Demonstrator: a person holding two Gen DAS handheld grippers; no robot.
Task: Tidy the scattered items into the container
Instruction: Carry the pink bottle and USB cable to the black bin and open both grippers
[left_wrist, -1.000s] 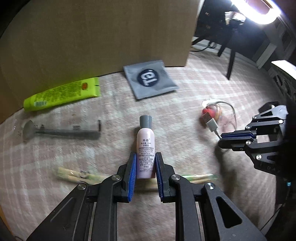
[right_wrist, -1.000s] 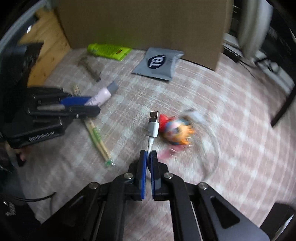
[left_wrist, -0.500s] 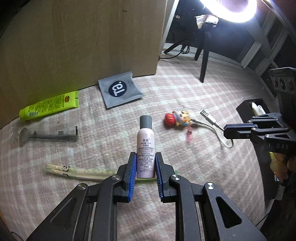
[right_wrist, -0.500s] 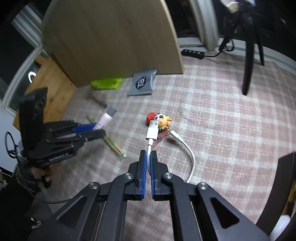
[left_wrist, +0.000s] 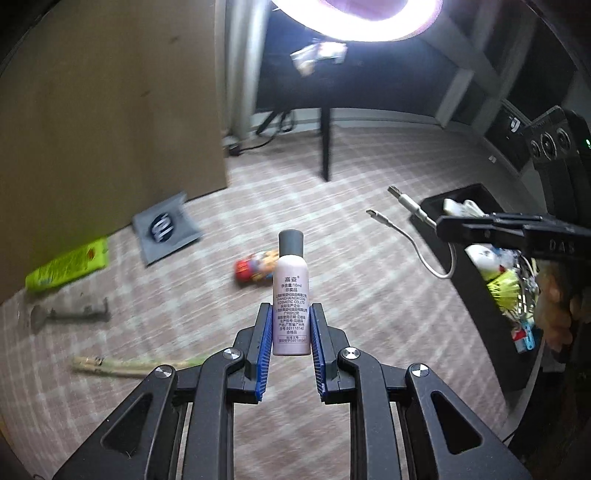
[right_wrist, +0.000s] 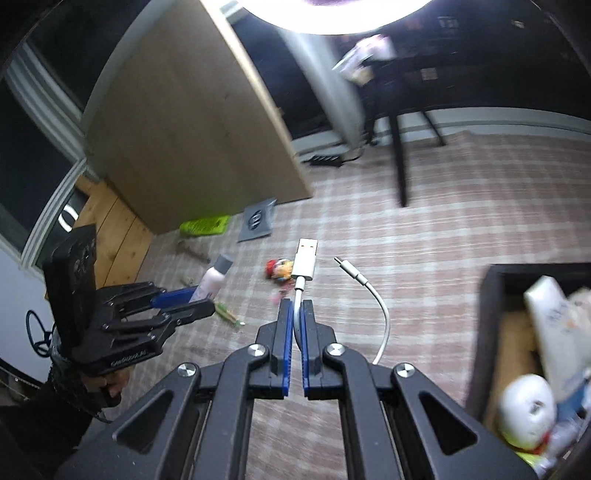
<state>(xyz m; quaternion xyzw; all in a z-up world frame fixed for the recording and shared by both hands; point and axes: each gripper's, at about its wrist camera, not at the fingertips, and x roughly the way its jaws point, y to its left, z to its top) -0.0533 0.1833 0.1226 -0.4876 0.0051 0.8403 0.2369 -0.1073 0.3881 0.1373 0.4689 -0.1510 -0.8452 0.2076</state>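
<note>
In the left wrist view, a bright green tube (left_wrist: 68, 267) lies at the far left of the checked carpet (left_wrist: 369, 295), with a dark metal tool (left_wrist: 70, 314) below it and a pair of wrapped chopsticks (left_wrist: 136, 365) lower still, at the lower left. A grey sachet with a round dark logo (left_wrist: 166, 232) sits left of centre, close to the foot of a tall wooden panel (left_wrist: 110, 110). At the centre, the left gripper (left_wrist: 291, 325) is closed partway on a small pink bottle with a grey cap (left_wrist: 291, 291), its 2 blue pads pressed to the bottle's lower sides, and the bottle stands upright between them, clear of the carpet. Behind the bottle a small red and yellow toy figure (left_wrist: 255, 267) lies on the carpet. To the right, the right gripper (left_wrist: 443, 225) reaches in from the edge holding a white USB cable (left_wrist: 417, 229), both plugs hanging free in the air. At the far right sits the black container (left_wrist: 458, 195), already holding several items. In the right wrist view, the left gripper (right_wrist: 199, 299) with the bottle (right_wrist: 214, 280) shows at the left; at the centre the right gripper (right_wrist: 294, 317) is fully closed on the cable (right_wrist: 306, 262), just behind its larger plug; the container (right_wrist: 491, 314) fills the lower right corner.
</note>
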